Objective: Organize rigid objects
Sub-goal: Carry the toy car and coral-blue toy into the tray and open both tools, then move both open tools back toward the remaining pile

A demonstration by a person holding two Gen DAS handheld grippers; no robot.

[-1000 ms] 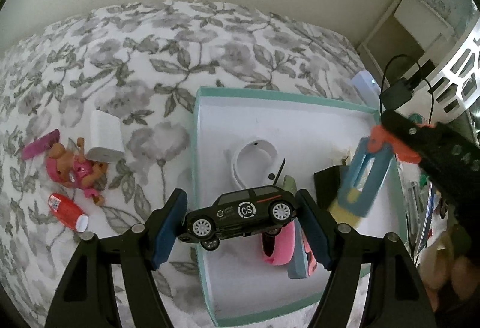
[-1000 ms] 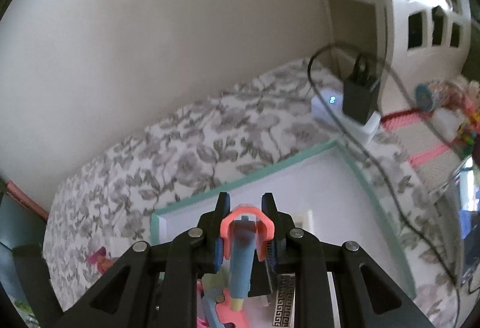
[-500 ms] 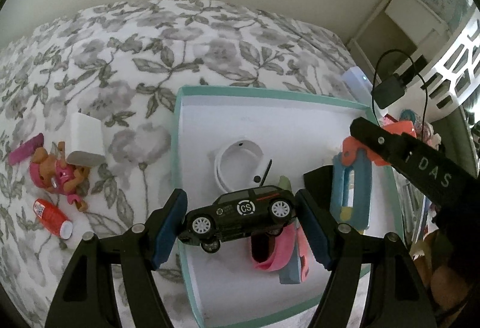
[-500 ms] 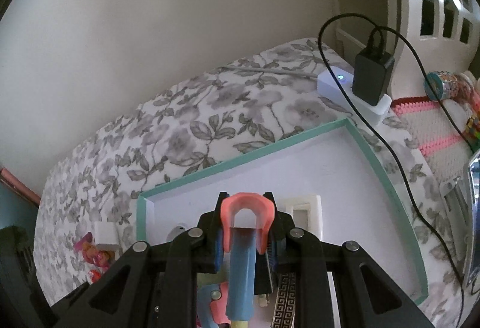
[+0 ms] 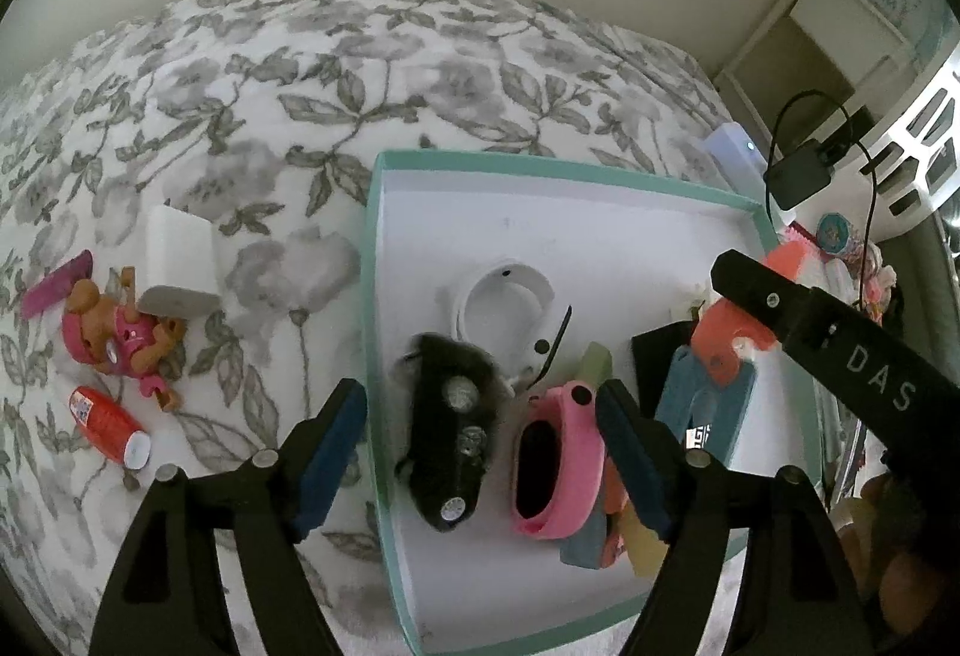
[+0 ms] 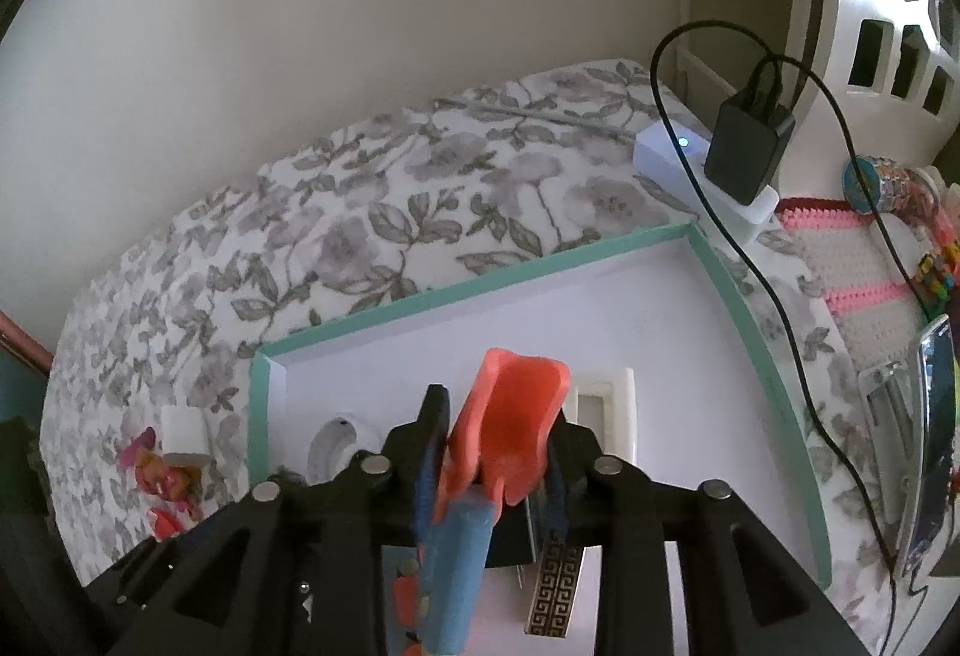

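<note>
My left gripper [image 5: 480, 434] is open above the teal-rimmed white tray [image 5: 540, 164]. The black toy car [image 5: 450, 428] is blurred between the fingers, underside up, inside the tray's left part. A pink band [image 5: 555, 461] and a white band [image 5: 504, 302] lie beside it. My right gripper [image 6: 495, 452] holds an orange and blue toy [image 6: 501, 428] over the tray [image 6: 456, 290]; the jaws look slightly parted around it. That toy also shows in the left wrist view [image 5: 720, 350].
On the floral bedspread left of the tray lie a white box [image 5: 180, 260], a pink doll [image 5: 114, 332], a red tube [image 5: 108, 425] and a magenta stick [image 5: 57, 281]. A white power strip with a black charger [image 6: 744, 152] sits beyond the tray's right corner.
My left gripper opened and the black car dropped out, tumbling into the tray. The right gripper lowered the orange and blue toy toward the tray floor and its jaws widened a little.
</note>
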